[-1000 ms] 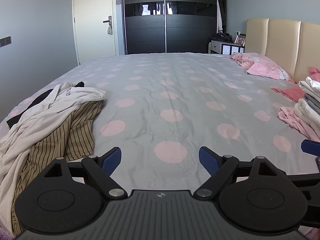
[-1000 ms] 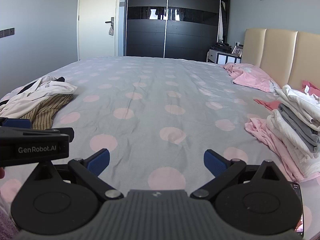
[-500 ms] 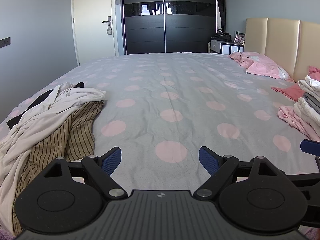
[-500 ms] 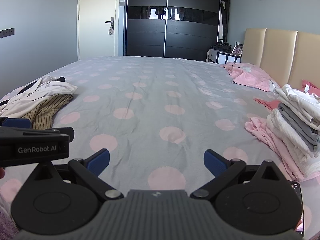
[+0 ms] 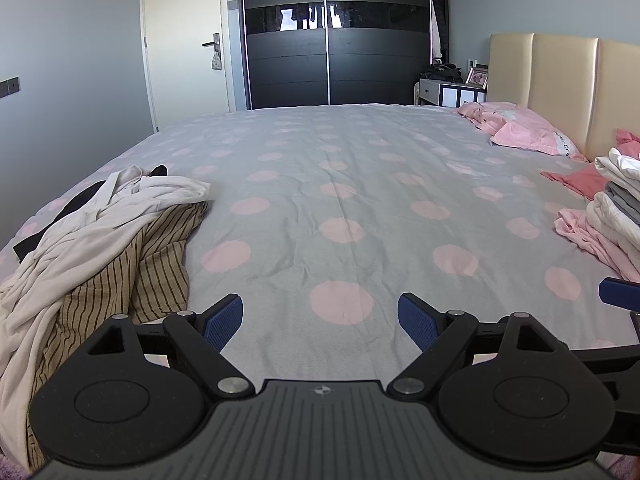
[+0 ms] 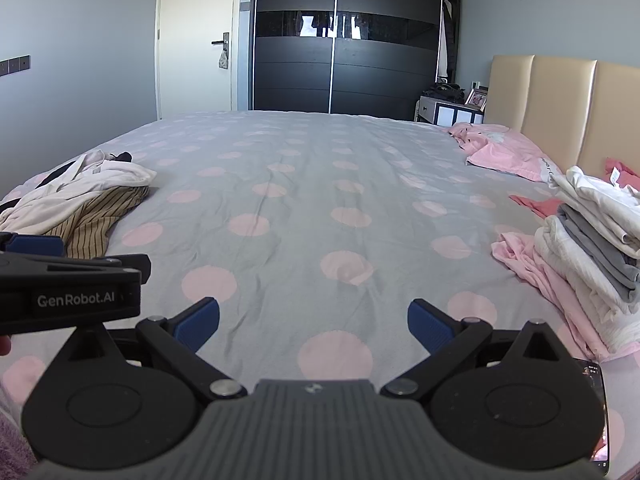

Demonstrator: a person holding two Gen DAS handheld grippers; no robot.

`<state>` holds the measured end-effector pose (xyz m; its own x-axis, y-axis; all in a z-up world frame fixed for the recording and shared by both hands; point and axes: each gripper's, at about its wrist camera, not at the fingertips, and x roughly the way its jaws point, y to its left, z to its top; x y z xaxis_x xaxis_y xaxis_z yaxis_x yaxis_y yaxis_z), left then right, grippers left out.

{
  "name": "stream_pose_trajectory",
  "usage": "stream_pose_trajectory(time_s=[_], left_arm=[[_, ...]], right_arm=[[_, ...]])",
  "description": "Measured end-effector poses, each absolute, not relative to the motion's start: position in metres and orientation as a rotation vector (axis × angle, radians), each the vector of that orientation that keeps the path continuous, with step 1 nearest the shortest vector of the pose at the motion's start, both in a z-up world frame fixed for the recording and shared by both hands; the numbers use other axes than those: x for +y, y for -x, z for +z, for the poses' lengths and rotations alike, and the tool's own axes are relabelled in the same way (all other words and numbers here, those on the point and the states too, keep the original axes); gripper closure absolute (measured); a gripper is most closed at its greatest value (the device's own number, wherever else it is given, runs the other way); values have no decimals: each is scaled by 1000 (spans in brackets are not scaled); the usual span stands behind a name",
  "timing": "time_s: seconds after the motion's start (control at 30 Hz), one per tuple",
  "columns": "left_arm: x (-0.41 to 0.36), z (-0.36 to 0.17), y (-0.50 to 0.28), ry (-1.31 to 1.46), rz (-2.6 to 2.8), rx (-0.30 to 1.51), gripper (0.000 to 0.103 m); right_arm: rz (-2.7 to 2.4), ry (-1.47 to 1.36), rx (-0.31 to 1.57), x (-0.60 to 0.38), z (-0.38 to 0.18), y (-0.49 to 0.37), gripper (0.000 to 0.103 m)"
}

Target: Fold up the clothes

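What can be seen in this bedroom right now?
Bedspread: one, grey with pink dots, covers the bed.
Unfolded clothes heap: one, cream, striped tan and black, left edge of the bed.
Folded stack: one, white and grey, right side, on a pink garment.
Pillow: one, pink, by the beige headboard.
Wardrobe: one, black, far wall.
Door: one, cream, shut.
Left gripper: blue pads, open, empty.
Right gripper: blue pads, open, empty.
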<state>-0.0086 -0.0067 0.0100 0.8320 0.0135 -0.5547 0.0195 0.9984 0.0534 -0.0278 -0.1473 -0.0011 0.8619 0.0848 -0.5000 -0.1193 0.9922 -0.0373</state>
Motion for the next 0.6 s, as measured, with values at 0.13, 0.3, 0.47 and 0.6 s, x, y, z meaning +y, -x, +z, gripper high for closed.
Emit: stream_pose_trajectory(time_s=[0.13, 0.3, 0.47, 0.6], left_arm=[[-7, 10, 9, -60, -5, 589, 18], [-7, 9, 8, -61, -4, 595, 18], [-8, 9, 9, -64, -4, 596, 18], [-7, 9, 9, -65, -6, 598, 18]], right_arm=[[108, 66, 523, -147, -1, 29, 2], [110, 69, 527, -147, -1, 28, 2], [111, 69, 528, -146, -1, 28, 2], [112, 70, 530, -146, -1, 28, 2]])
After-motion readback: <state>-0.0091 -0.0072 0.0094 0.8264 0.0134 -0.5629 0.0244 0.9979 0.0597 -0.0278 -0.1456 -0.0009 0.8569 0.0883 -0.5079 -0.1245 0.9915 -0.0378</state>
